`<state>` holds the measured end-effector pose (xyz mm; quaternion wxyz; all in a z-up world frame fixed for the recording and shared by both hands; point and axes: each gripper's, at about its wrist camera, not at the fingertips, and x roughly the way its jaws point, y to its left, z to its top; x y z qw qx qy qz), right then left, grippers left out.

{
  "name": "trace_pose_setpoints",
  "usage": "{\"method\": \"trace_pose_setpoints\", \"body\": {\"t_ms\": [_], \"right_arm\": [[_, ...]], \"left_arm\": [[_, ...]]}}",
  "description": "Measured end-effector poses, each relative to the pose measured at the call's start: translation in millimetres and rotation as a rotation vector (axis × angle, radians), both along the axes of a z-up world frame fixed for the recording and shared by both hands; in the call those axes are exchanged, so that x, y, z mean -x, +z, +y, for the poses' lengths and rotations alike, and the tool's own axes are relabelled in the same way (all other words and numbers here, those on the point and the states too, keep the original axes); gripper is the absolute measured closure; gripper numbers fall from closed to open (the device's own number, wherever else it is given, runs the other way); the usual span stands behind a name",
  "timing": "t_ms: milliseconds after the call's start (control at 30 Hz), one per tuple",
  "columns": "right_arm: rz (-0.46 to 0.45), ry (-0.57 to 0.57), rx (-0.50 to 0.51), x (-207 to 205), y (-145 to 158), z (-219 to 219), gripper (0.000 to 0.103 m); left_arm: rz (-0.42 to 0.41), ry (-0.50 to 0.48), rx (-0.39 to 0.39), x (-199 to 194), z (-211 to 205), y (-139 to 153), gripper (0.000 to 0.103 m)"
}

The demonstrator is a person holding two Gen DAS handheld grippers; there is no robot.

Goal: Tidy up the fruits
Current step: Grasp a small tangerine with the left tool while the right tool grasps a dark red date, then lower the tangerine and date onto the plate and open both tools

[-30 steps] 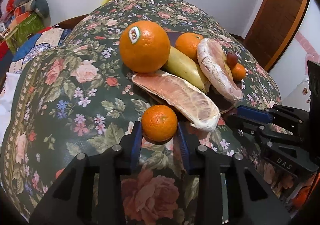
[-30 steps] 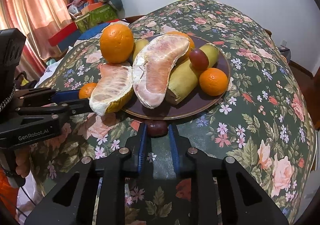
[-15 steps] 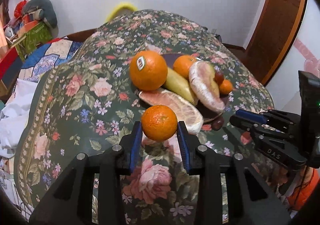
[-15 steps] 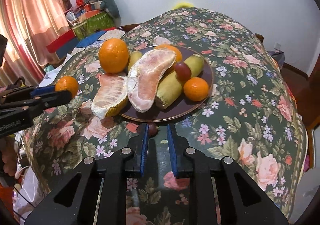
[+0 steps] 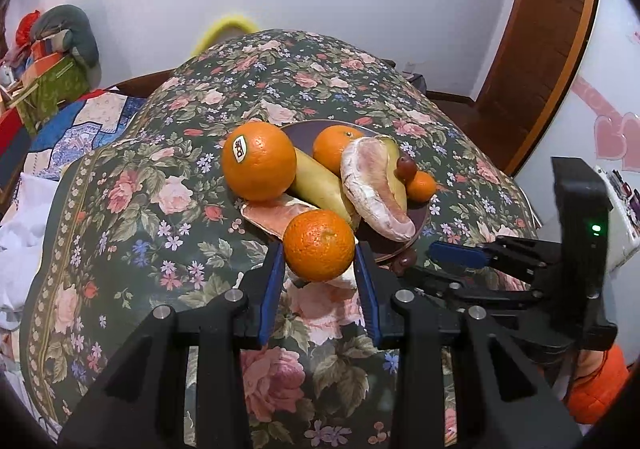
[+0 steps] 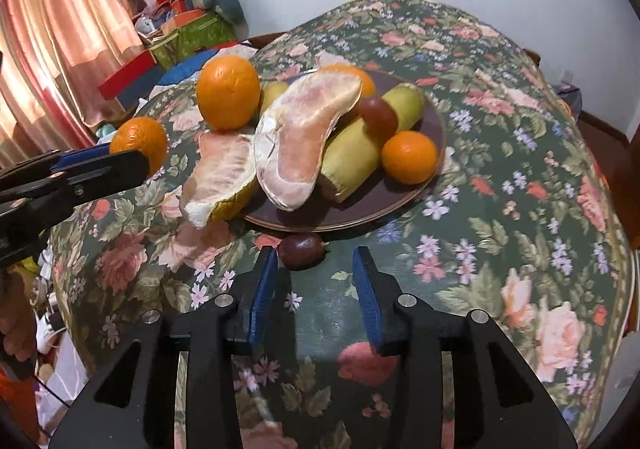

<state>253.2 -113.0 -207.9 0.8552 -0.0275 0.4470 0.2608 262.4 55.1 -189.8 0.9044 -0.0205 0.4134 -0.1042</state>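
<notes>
My left gripper (image 5: pixel 320 261) is shut on a small mandarin (image 5: pixel 319 245) and holds it above the cloth, just left of the plate; the mandarin also shows in the right wrist view (image 6: pixel 139 145). My right gripper (image 6: pixel 314 265) is open, and a dark red date (image 6: pixel 302 250) lies on the cloth just in front of its fingertips, nearer the left finger, by the plate's near rim. The dark plate (image 6: pixel 436 121) holds a large orange (image 6: pixel 228 92), two pomelo pieces (image 6: pixel 304 137), yellow-green fruit (image 6: pixel 352 157), a second date (image 6: pixel 378 115) and a small orange (image 6: pixel 409 157).
The round table wears a floral cloth (image 6: pixel 500 209) that drops off at its edges. Boxes and bedding (image 6: pixel 180 33) lie to the left by the pink curtain (image 6: pixel 60 29). A wooden door (image 5: pixel 536 49) stands at the right.
My left gripper has lifted the mandarin off the cloth and pulled back. My right gripper has opened wider and backed off a little; the date now lies free in front of it.
</notes>
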Motion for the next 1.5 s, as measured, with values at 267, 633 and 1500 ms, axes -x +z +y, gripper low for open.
{"method": "trace_pose_setpoints", "body": {"t_ms": [267, 633, 1500], "right_arm": [[-0.027, 0.029, 0.062, -1, -5, 14, 0.080], [-0.032, 0.019, 0.031, 5, 2, 6, 0.082], [-0.082, -0.026, -0.008, -32, 12, -18, 0.082]], "left_arm": [[0.013, 0.004, 0.010, -1, 2, -6, 0.068], [0.014, 0.002, 0.010, 1, 0, -4, 0.068], [0.026, 0.034, -0.010, -54, -16, -24, 0.068]]}}
